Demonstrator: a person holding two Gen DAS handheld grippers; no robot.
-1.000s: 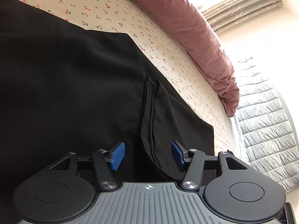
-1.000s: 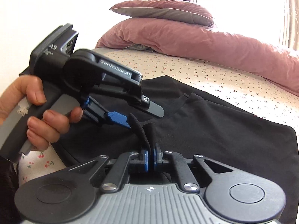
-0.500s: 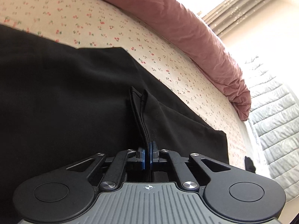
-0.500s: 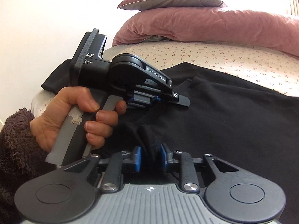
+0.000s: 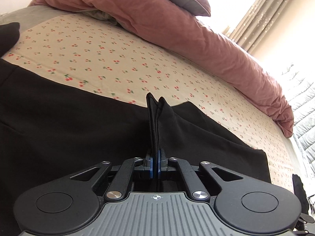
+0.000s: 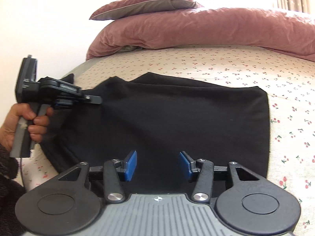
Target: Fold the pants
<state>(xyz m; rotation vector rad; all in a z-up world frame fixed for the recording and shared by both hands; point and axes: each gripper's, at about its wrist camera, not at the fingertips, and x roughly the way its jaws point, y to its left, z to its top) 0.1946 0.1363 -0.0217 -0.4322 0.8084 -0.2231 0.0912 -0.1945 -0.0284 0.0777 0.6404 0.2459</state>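
The black pants [image 5: 69, 129] lie spread on the cherry-print bed sheet [image 5: 110, 59]. My left gripper [image 5: 155, 164] is shut on a doubled hem edge of the pants, which stands up as a ridge [image 5: 155, 122] between the blue pads. In the right wrist view the pants [image 6: 177, 122] lie folded, and the left gripper [image 6: 65, 103] lifts their left end in a person's hand [image 6: 29, 122]. The jaws of my right gripper [image 6: 157, 166] are opening above the near edge of the pants, and no cloth is pinched between the blue pads.
A pink duvet [image 5: 196, 41] is bunched along the far side of the bed, with a pillow [image 6: 149, 5] on top. Curtains [image 5: 261, 15] and a grey quilted blanket [image 5: 303, 102] lie to the right. A brown fuzzy sleeve [image 6: 7, 179] shows at the lower left.
My left gripper closed on the pants' hem edge and lifted it, tilting up. My right gripper let go of the pants fold and opened; the left gripper moved away to the left.
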